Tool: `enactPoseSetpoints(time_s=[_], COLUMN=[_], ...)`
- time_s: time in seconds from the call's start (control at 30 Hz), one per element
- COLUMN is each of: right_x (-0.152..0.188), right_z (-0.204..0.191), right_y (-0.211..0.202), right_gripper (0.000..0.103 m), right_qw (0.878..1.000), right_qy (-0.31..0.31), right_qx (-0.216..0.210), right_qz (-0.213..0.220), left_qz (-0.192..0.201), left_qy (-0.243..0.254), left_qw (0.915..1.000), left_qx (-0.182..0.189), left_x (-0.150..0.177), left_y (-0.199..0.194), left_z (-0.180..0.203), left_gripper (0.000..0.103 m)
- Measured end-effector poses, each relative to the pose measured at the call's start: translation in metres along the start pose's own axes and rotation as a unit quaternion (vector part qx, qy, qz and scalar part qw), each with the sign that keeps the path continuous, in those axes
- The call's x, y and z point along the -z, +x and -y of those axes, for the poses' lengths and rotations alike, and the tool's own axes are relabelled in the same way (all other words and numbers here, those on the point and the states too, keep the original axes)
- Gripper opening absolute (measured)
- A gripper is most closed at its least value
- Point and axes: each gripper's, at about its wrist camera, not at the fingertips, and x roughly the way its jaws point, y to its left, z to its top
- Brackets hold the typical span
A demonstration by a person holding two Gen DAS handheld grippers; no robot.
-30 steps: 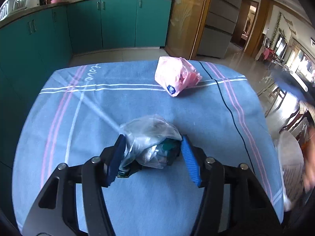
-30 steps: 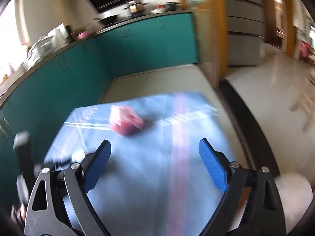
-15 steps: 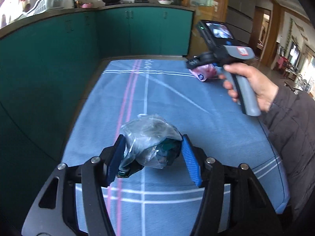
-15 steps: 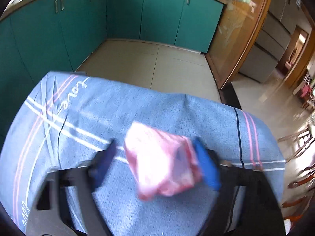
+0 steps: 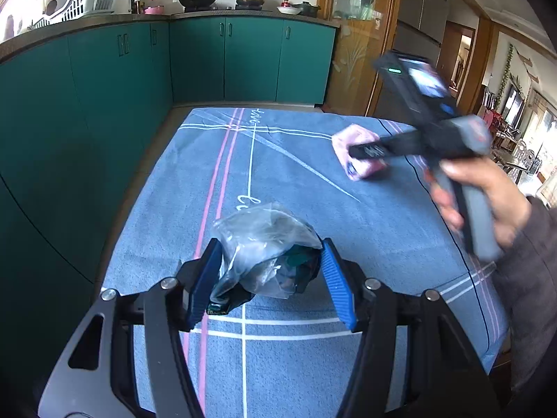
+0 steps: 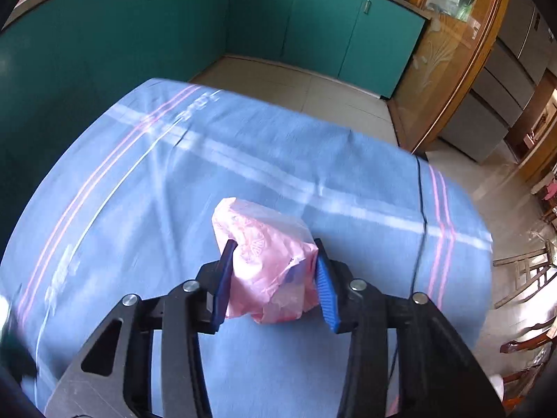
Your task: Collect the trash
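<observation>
Right hand-held gripper (image 6: pixel 273 271) now clamps pink bag (image 6: pixel 268 264) | left hand-held gripper (image 5: pixel 269 277) grips clear bag (image 5: pixel 266 244)

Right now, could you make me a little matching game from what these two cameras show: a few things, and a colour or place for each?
Things:
1. clear plastic bag
2. pink packet
3. cabinets
4. tablecloth

Matches:
A. teal
B. between the fingers of the left hand-held gripper
C. blue with pink and white stripes
D. between the fingers of the right hand-held gripper

Pairs: 1-B, 2-D, 3-A, 4-C
</observation>
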Motion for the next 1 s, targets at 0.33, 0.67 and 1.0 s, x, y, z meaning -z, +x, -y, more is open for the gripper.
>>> enactPoseSetpoints(time_s=[0.33,0.67,1.0], right_x=[0.12,0.162,0.166], right_z=[0.008,0.017,0.018], right_y=[-0.119,-0.134,-0.127], right_gripper=[0.043,0.044,0.054], right_qw=[0.997,0.996,0.995], right_qy=[0.047,0.085,0.099], right_qx=[-0.035,0.008,0.005], right_qz=[0.053,0.031,0.031], left_qz=[-0.026,-0.041,-0.036], left_qy=[0.037,0.072,0.075], left_qw=[0.9986,0.9959,0.9959], left_qx=[0.027,0.037,0.036], left_x=[0.023,0.038,0.042], left_y=[0.009,0.009,0.006], left_z=[0.027,0.055,0.057], left_gripper=[0.059,0.059,0.063])
